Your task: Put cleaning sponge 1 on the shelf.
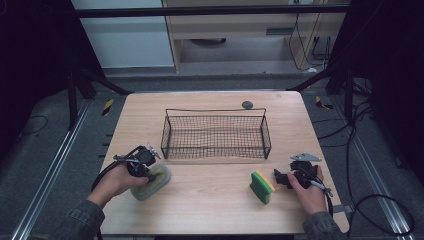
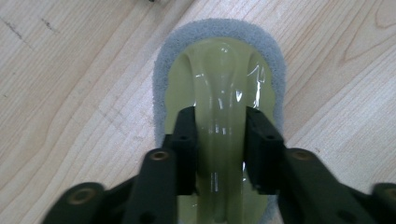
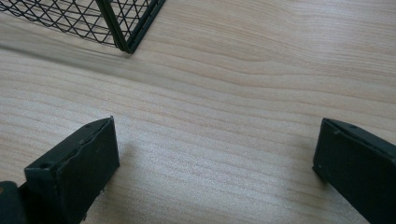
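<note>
So on the near left of the tabletop there's the left gripper, held in the person's left hand, and it's sitting right on top of the oval scrubber. That scrubber is a grey pad with a yellowish plastic handle running down its middle, lying flat on the wood a bit nearer than the basket's left end. In the left gripper view you can see it properly: the jaws are closed in on the raised handle ridge, one pad pressed against each side, with the grey rim showing all around it.

Moving along, the black wire basket sits in the middle of the tabletop, toward the far side, long side facing the person. Just behind its far rim there's a small dark round disc on the wood.

Further right, a green and yellow sponge stands on its edge on the near right part of the tabletop, well apart from the scrubber. Just beside it, to the right, is the right gripper in the person's right hand. Its jaws are spread wide with nothing between them but bare wood, and the right gripper view also catches a corner of the basket at the top left
</note>
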`<act>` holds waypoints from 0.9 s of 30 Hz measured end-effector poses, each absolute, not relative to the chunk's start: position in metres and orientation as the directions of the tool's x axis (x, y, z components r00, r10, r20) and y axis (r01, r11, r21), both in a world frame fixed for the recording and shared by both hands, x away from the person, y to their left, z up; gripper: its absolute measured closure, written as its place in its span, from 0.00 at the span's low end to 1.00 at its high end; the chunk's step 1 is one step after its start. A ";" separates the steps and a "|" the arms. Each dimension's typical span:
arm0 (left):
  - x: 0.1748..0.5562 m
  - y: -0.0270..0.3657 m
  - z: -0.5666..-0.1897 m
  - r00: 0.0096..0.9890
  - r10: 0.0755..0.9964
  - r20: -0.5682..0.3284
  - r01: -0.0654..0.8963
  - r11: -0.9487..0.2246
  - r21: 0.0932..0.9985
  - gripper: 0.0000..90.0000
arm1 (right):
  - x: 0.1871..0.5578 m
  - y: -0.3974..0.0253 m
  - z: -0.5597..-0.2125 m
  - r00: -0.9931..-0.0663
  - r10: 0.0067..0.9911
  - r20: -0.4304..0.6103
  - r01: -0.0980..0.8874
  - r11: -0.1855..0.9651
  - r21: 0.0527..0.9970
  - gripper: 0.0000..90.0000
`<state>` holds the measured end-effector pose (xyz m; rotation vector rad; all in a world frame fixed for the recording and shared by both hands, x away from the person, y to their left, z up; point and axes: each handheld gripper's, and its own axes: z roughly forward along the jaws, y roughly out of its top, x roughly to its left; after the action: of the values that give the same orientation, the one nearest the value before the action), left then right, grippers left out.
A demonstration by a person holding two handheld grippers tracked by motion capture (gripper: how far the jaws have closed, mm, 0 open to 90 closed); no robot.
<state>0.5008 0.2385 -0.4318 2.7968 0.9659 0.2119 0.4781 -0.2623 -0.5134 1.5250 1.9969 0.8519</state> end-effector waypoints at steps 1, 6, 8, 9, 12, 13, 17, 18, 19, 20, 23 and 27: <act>0.500 0.239 -0.431 0.779 0.621 0.087 0.594 -0.775 0.214 0.78 | 0.478 -0.262 -0.513 -0.259 0.966 -0.005 0.665 0.182 0.724 0.00; 0.490 0.241 -0.420 0.786 0.608 0.115 0.567 -0.781 0.262 0.78 | 0.478 -0.262 -0.513 -0.261 0.965 -0.006 0.664 0.184 0.725 0.00; 0.486 0.242 -0.414 0.788 0.601 0.135 0.549 -0.784 0.291 0.78 | 0.478 -0.262 -0.513 -0.260 0.966 -0.005 0.665 0.183 0.724 0.01; 0.486 0.242 -0.414 0.788 0.601 0.135 0.549 -0.784 0.291 0.78 | 0.478 -0.262 -0.513 -0.260 0.966 -0.005 0.665 0.183 0.724 0.01; 0.478 0.244 -0.404 0.784 0.590 0.192 0.516 -0.792 0.326 0.78 | 0.478 -0.262 -0.513 -0.261 0.965 -0.007 0.664 0.184 0.725 0.01; 0.478 0.244 -0.404 0.784 0.590 0.192 0.516 -0.792 0.326 0.78 | 0.478 -0.262 -0.513 -0.261 0.965 -0.007 0.664 0.184 0.725 0.01; 0.470 0.247 -0.395 0.780 0.584 0.226 0.490 -0.794 0.361 0.78 | 0.478 -0.262 -0.513 -0.261 0.965 -0.006 0.664 0.184 0.725 0.01; 0.470 0.247 -0.395 0.780 0.584 0.226 0.490 -0.794 0.361 0.78 | 0.478 -0.262 -0.513 -0.261 0.965 -0.006 0.664 0.183 0.725 0.01; 0.469 0.247 -0.393 0.779 0.582 0.231 0.483 -0.794 0.370 0.78 | 0.478 -0.262 -0.513 -0.260 0.966 -0.005 0.664 0.183 0.725 0.01; 0.466 0.247 -0.390 0.777 0.580 0.244 0.473 -0.795 0.380 0.78 | 0.478 -0.262 -0.513 -0.260 0.966 -0.005 0.665 0.183 0.724 0.01; 0.464 0.247 -0.387 0.779 0.569 0.262 0.458 -0.802 0.383 0.78 | 0.478 -0.262 -0.513 -0.261 0.965 -0.006 0.664 0.184 0.725 0.01; 0.464 0.247 -0.384 0.783 0.553 0.285 0.436 -0.814 0.383 0.78 | 0.478 -0.262 -0.513 -0.261 0.965 -0.005 0.665 0.183 0.724 0.01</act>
<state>0.4639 0.2467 -0.3840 2.6779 0.7624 0.5622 0.4780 -0.2622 -0.5133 1.5259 1.9971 0.8516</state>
